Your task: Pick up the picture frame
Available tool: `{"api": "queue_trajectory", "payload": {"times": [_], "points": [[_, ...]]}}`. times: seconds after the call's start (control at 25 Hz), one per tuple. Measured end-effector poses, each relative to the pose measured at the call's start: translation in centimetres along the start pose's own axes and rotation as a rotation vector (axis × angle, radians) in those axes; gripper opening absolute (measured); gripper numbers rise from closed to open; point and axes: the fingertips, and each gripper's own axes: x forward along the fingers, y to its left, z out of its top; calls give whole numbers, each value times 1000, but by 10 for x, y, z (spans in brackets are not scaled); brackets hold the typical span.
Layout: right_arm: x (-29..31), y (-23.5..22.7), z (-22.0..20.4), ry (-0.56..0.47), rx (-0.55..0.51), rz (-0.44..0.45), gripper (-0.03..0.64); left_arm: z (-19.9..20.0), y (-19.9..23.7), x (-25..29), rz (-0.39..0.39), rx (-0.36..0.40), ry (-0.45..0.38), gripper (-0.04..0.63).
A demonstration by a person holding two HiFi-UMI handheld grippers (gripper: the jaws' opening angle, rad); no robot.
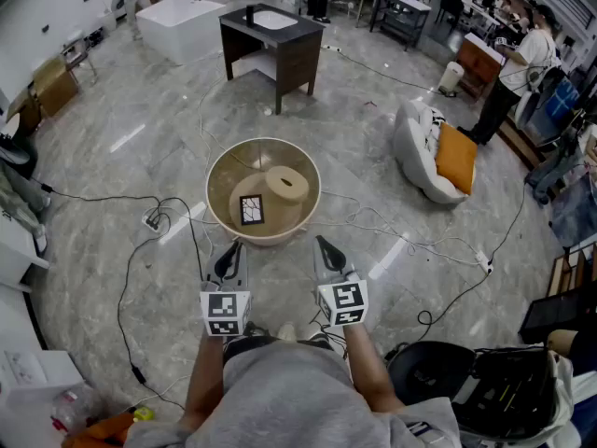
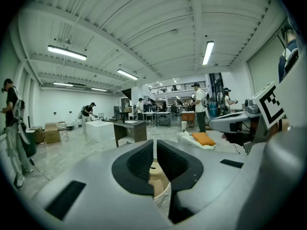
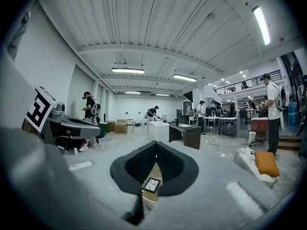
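Note:
The picture frame (image 1: 252,210), small and black with a white cracked pattern, lies inside a round beige tub (image 1: 263,237) on the floor, beside a round beige block (image 1: 287,185). In the head view my left gripper (image 1: 229,259) and right gripper (image 1: 328,252) hover side by side just short of the tub's near rim, both shut and holding nothing. The right gripper view shows the frame (image 3: 152,185) below its shut jaws (image 3: 156,143). Below the left gripper (image 2: 155,143) in its own view, only the beige block (image 2: 156,178) and the tub's rim (image 2: 164,195) show.
Cables (image 1: 149,220) run over the marble floor around the tub. A dark vanity table (image 1: 272,49) and a white bathtub (image 1: 182,26) stand behind it. To the right are a white seat with an orange cushion (image 1: 438,152), a standing person (image 1: 508,82) and black gear (image 1: 485,381).

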Motion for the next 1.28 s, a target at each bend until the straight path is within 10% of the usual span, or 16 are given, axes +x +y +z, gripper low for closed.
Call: {"api": "queue_trajectory", "payload": {"times": [0.72, 1.28], "points": [[31, -11, -16, 31, 16, 12, 0, -9, 12, 30, 7, -6, 18, 38], [202, -41, -20, 85, 60, 23, 0, -5, 110, 171, -3, -18, 71, 38]]}}
